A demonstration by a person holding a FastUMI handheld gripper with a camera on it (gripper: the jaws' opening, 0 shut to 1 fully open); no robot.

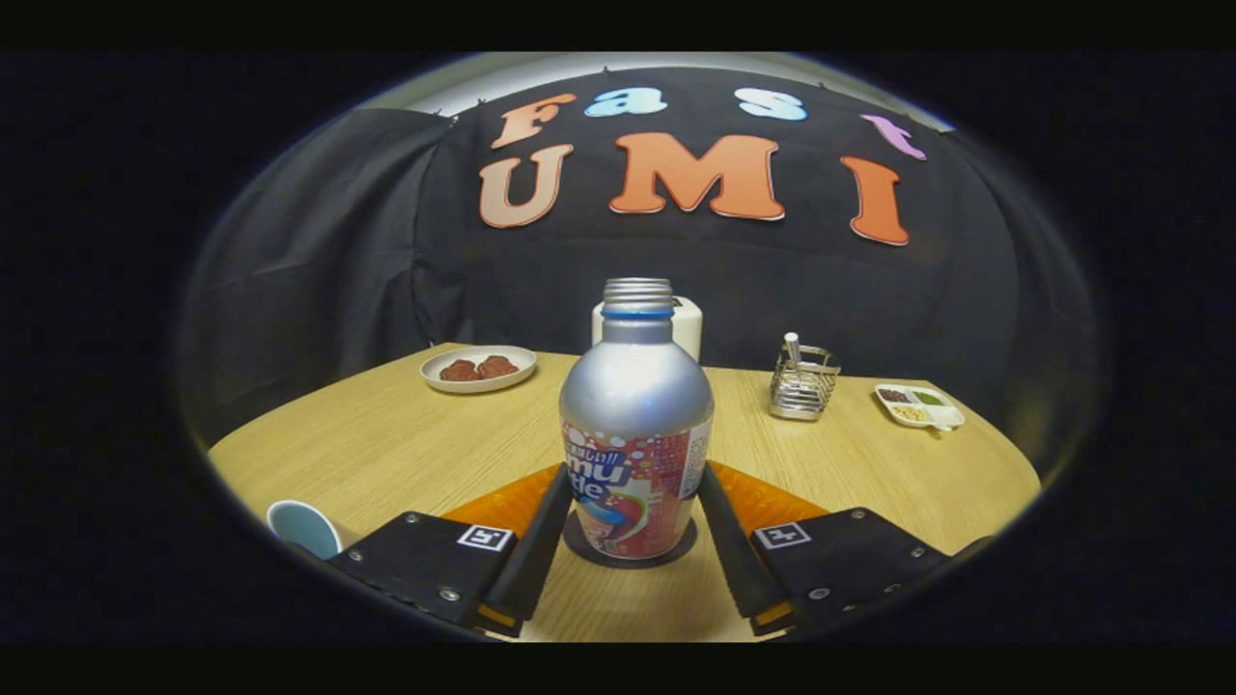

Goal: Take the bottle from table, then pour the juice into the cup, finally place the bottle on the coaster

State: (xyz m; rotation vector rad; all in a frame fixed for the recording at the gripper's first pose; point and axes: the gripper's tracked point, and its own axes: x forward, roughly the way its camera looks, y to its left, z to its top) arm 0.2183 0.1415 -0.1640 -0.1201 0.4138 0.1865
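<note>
Now the bottle [635, 439] stands upright on the dark coaster [628, 555] near the table's [386, 444] front edge, the gripper [632, 487] fingers touching its label (no squeeze evident), so spread them evenly and withdraw straight.

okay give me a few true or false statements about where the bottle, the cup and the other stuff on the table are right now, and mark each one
1. The bottle stands upright on the dark coaster. True.
2. The bottle has a cap on. False: its threaded neck is bare.
3. The gripper has one finger on each side of the bottle. True; whether both press on it cannot be told.
4. The cup stands beyond the bottle, by the wire rack. False: it sits near the table edge, beside the left finger.
5. The plate with brown food lies beyond the bottle. True.
</note>
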